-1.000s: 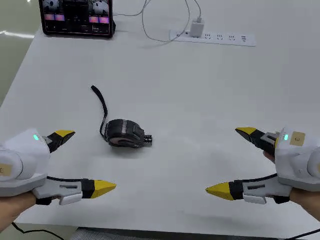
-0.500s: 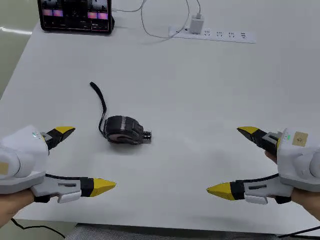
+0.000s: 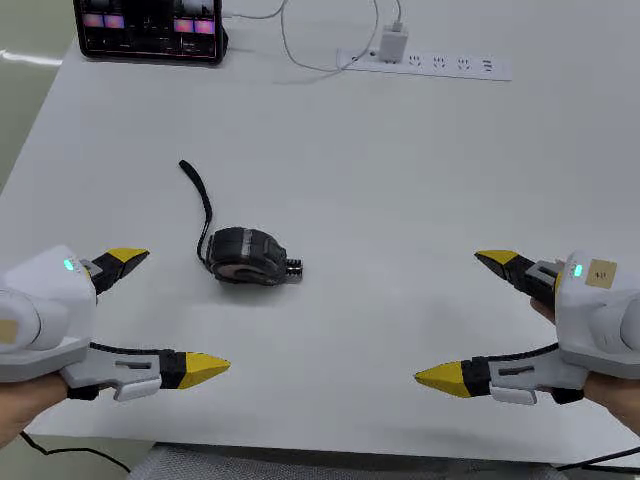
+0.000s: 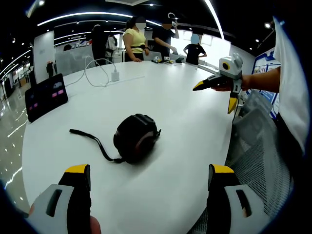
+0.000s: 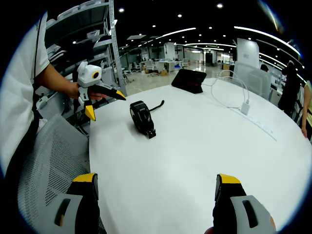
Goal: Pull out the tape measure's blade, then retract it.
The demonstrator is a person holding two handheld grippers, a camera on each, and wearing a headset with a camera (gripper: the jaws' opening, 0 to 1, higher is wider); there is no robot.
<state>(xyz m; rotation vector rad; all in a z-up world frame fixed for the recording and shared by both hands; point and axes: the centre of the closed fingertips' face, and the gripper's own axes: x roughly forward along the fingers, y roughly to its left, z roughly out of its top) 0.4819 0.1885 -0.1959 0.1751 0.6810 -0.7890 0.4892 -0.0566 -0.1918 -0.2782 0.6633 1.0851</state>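
Black on the white surface (image 3: 420,180), well on the near side of the power strip (image 3: 430,66): clamp the tape measure (image 3: 246,258) with the released left tool (image 3: 178,310), pinch its blade hook (image 3: 294,268) with the released right tool (image 3: 455,318), pull straight, let back slowly.

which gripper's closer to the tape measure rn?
Left. The left gripper is open near the tape measure, strap side; the right gripper is open, much farther off past its blade end.
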